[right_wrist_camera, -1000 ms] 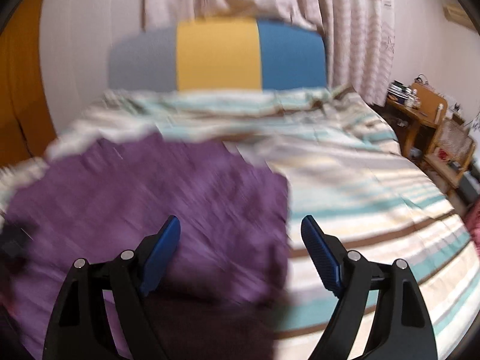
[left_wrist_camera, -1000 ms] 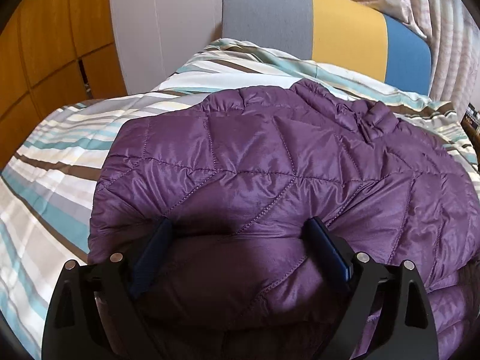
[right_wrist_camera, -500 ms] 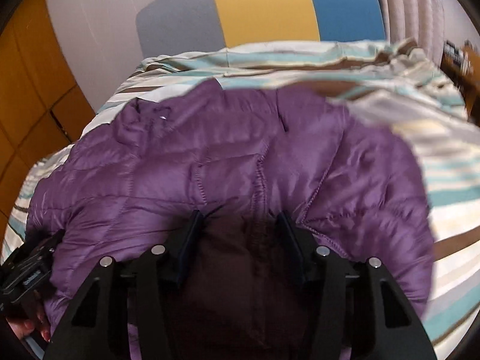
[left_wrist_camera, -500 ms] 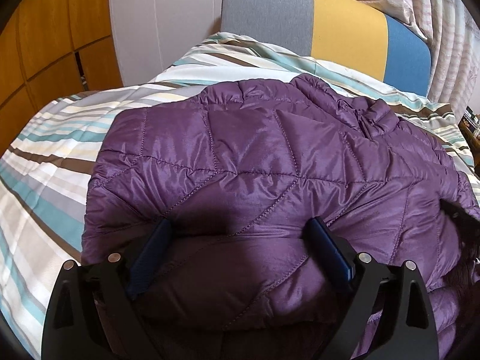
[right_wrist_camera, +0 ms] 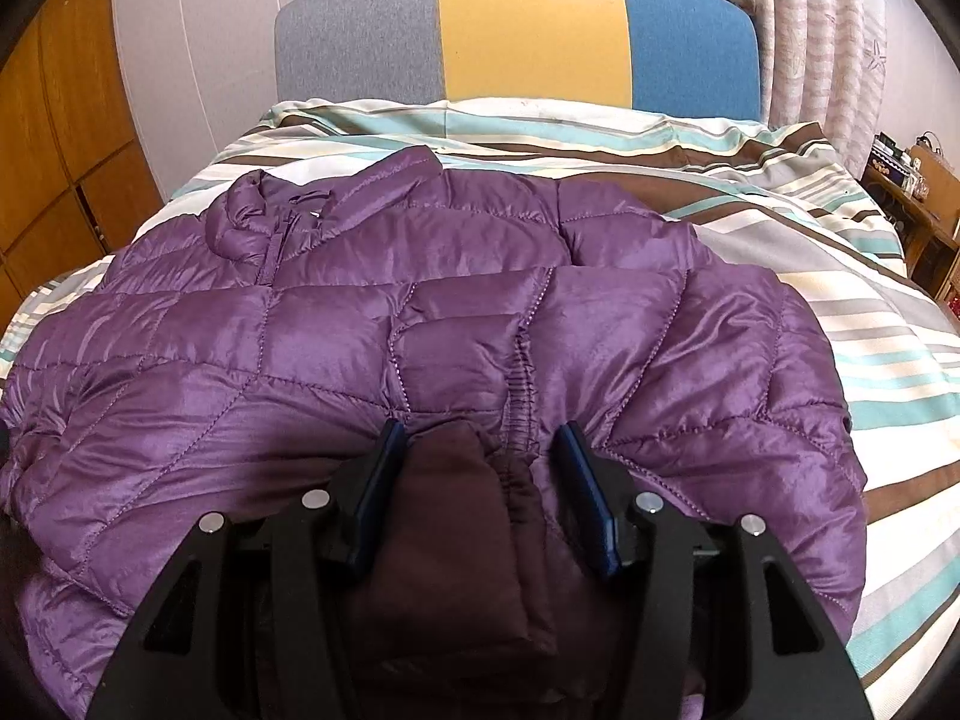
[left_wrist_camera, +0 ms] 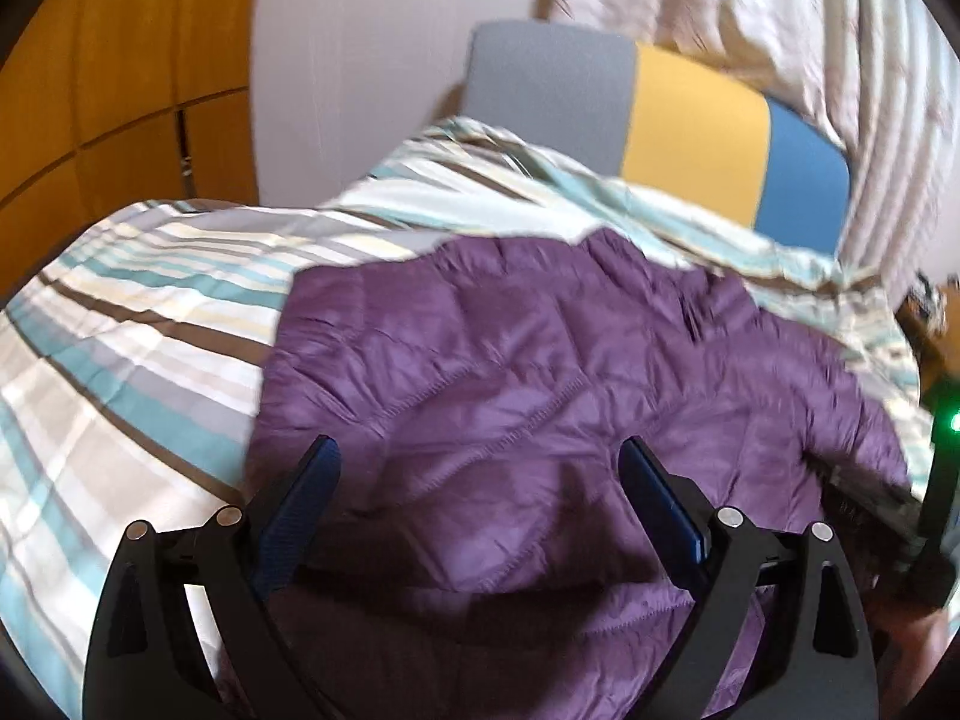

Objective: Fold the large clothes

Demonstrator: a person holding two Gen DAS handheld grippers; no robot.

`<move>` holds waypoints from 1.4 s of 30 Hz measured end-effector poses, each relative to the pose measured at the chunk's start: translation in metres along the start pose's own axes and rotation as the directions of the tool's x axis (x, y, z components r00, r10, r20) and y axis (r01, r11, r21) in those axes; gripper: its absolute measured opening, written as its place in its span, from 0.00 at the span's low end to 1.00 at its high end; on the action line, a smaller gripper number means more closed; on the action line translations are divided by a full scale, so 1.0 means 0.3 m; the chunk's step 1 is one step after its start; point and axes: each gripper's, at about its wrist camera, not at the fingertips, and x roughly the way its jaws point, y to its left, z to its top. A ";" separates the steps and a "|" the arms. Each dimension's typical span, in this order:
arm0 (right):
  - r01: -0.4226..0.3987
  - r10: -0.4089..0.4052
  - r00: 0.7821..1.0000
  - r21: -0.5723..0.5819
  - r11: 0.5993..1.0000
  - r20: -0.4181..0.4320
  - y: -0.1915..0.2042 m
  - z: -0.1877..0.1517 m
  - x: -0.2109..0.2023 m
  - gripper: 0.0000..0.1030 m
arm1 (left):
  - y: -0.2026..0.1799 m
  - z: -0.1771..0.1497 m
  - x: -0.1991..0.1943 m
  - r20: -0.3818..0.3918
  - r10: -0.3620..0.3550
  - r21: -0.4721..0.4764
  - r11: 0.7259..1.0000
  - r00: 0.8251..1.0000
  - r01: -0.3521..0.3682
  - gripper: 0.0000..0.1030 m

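Note:
A purple quilted puffer jacket (right_wrist_camera: 360,330) lies spread on a striped bed, collar toward the headboard. It also shows in the left wrist view (left_wrist_camera: 540,390). My right gripper (right_wrist_camera: 480,444) is at the jacket's near edge, its jaws partly closed around a bunched dark fold of the hem (right_wrist_camera: 456,480). My left gripper (left_wrist_camera: 480,462) is open wide and empty, raised a little above the jacket's near left part. The right gripper's body shows at the right edge of the left wrist view (left_wrist_camera: 936,510).
The bed has a striped teal, brown and white cover (right_wrist_camera: 840,276) and a grey, yellow and blue headboard (right_wrist_camera: 528,36). Wooden wardrobe doors (left_wrist_camera: 120,90) stand at the left. A cluttered wooden shelf (right_wrist_camera: 918,192) stands at the right, curtains behind.
My left gripper has lifted off the jacket and pulled back, jaws still open. My right gripper swung onto the jacket's near edge and narrowed its jaws around the hem fold.

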 end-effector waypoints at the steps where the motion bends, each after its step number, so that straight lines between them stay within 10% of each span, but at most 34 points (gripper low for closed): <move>1: 0.000 0.000 1.000 0.000 1.000 0.000 0.001 -0.001 -0.002 0.51 | 0.001 0.013 0.009 -0.006 -0.001 0.009 1.000 1.000 0.001 0.80; 3: 0.001 -0.001 1.000 0.000 1.000 0.002 0.000 0.000 -0.002 0.51 | -0.006 0.042 0.050 -0.037 0.013 0.042 0.999 0.999 -0.011 0.67; 17: 0.010 -0.010 1.000 -0.012 1.000 -0.001 0.015 0.000 0.002 0.53 | 0.041 0.066 0.300 -0.169 0.055 0.029 0.998 0.984 -0.051 0.66; 22: 0.004 -0.005 0.998 -0.029 1.000 -0.055 0.010 0.039 -0.024 0.63 | 0.035 0.105 0.212 -0.193 0.071 0.059 0.996 0.979 -0.061 0.87; 29: -0.112 0.122 0.988 -0.107 0.988 0.090 0.132 0.111 -0.196 0.64 | -0.075 0.161 0.053 -0.022 0.010 0.108 0.994 1.000 -0.008 0.90; 34: -0.140 0.144 0.989 -0.138 0.980 0.017 0.241 0.111 -0.079 0.62 | -0.193 0.122 0.218 -0.091 0.058 0.259 0.965 0.994 -0.033 0.86; 42: -0.089 0.089 0.996 -0.139 0.986 -0.009 0.259 0.059 0.068 0.65 | -0.169 0.066 0.327 -0.141 0.044 0.223 0.975 0.989 -0.011 0.87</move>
